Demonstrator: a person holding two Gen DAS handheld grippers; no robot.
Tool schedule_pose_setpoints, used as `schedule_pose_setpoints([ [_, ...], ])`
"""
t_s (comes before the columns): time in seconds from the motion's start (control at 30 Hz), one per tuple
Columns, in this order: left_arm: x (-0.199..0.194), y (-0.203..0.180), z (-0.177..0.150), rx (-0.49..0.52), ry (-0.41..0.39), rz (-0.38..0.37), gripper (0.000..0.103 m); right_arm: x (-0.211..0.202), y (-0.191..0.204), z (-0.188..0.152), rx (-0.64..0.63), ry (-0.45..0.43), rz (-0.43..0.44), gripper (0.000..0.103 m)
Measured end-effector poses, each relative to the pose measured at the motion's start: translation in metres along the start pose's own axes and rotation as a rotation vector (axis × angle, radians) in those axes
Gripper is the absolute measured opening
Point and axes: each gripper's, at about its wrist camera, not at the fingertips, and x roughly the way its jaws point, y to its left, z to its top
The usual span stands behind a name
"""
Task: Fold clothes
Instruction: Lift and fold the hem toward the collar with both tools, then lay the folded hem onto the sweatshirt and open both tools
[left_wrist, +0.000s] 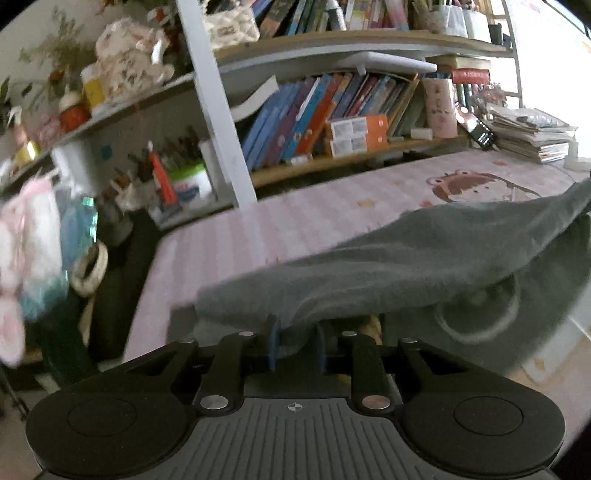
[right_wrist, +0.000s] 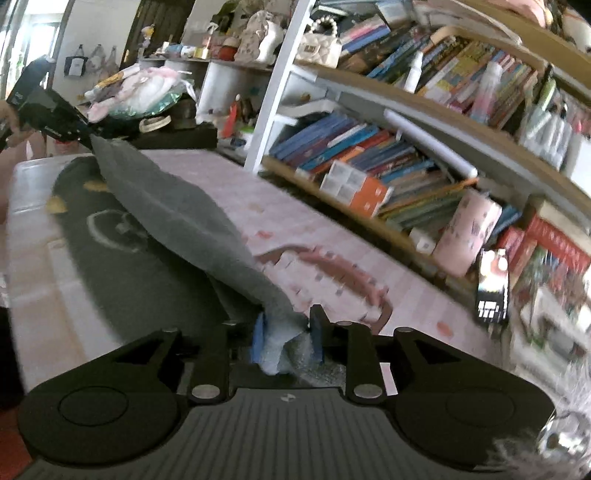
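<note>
A grey garment (left_wrist: 388, 273) hangs stretched between both grippers above a pink striped table cover (left_wrist: 236, 236). My left gripper (left_wrist: 295, 343) is shut on one edge of the cloth, which bunches between its blue-padded fingers. My right gripper (right_wrist: 286, 339) is shut on the opposite edge, where the grey garment (right_wrist: 177, 218) folds up with a pale blue lining showing. In the right wrist view the left gripper (right_wrist: 55, 114) appears far left, clamped on the far end. The lower part of the garment, with a white circular print (right_wrist: 118, 229), lies on the table.
A bookshelf (left_wrist: 332, 110) crammed with books runs along the back of the table. A pink cup (right_wrist: 469, 236) and a phone (right_wrist: 493, 288) stand near its base at the right. A stack of papers (left_wrist: 532, 136) sits at the far right corner. Bags and clutter (left_wrist: 33, 254) crowd the left.
</note>
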Motion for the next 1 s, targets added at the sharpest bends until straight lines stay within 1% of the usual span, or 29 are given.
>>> schedule_pose_setpoints([
  [0.07, -0.008, 0.002, -0.013, -0.049, -0.007, -0.012, 0.024, -0.007, 0.011, -0.012, 0.042, 0.042, 0.027, 0.027],
  [0.13, -0.017, 0.004, -0.024, -0.114, -0.031, -0.020, 0.025, -0.009, 0.020, -0.021, 0.062, 0.089, 0.039, 0.028],
  [0.2, -0.028, 0.006, -0.033, -0.182, -0.061, -0.022, 0.028, -0.013, 0.025, -0.027, 0.097, 0.118, 0.038, 0.028],
  [0.23, -0.033, 0.007, -0.038, -0.217, -0.079, -0.024, 0.029, -0.015, 0.027, -0.029, 0.126, 0.125, 0.035, 0.029],
  [0.27, -0.038, 0.009, -0.042, -0.261, -0.098, -0.031, 0.034, -0.018, 0.026, -0.030, 0.166, 0.128, 0.035, 0.031],
  [0.3, -0.042, 0.011, -0.046, -0.305, -0.117, -0.038, 0.039, -0.020, 0.023, -0.031, 0.224, 0.123, 0.031, 0.034],
  [0.33, -0.046, 0.013, -0.050, -0.349, -0.135, -0.045, 0.042, -0.023, 0.020, -0.032, 0.292, 0.114, 0.025, 0.039],
  [0.37, -0.049, 0.016, -0.055, -0.414, -0.156, -0.056, 0.046, -0.025, 0.015, -0.034, 0.365, 0.106, 0.021, 0.042],
  [0.4, -0.049, 0.019, -0.059, -0.468, -0.169, -0.069, 0.047, -0.027, 0.010, -0.036, 0.449, 0.102, 0.023, 0.044],
  [0.5, -0.049, 0.028, -0.070, -0.622, -0.198, -0.095, 0.047, -0.032, -0.005, -0.046, 0.711, 0.085, 0.046, 0.048],
  [0.57, -0.046, 0.032, -0.075, -0.704, -0.202, -0.111, 0.047, -0.034, -0.011, -0.055, 0.869, 0.050, 0.102, 0.050],
  [0.63, -0.041, 0.034, -0.078, -0.784, -0.212, -0.148, 0.046, -0.033, -0.016, -0.064, 1.028, 0.014, 0.159, 0.052],
  [0.7, -0.034, 0.037, -0.078, -0.844, -0.232, -0.182, 0.047, -0.024, -0.022, -0.072, 1.148, 0.003, 0.182, 0.052],
  [0.77, -0.023, 0.045, -0.080, -0.942, -0.222, -0.171, 0.046, -0.014, -0.027, -0.080, 1.260, -0.005, 0.201, 0.051],
  [0.8, -0.016, 0.051, -0.083, -0.993, -0.202, -0.158, 0.046, -0.009, -0.029, -0.082, 1.292, 0.001, 0.196, 0.050],
  [0.87, -0.003, 0.062, -0.088, -1.097, -0.162, -0.131, 0.044, -0.002, -0.031, -0.086, 1.317, 0.004, 0.183, 0.048],
  [0.9, 0.002, 0.066, -0.091, -1.127, -0.151, -0.117, 0.044, 0.000, -0.032, -0.088, 1.328, -0.002, 0.181, 0.046],
  [0.97, 0.010, 0.072, -0.094, -1.157, -0.141, -0.079, 0.044, 0.005, -0.035, -0.092, 1.349, -0.014, 0.176, 0.044],
  [1.0, 0.014, 0.075, -0.096, -1.183, -0.138, -0.070, 0.042, 0.007, -0.036, -0.094, 1.360, -0.020, 0.174, 0.040],
])
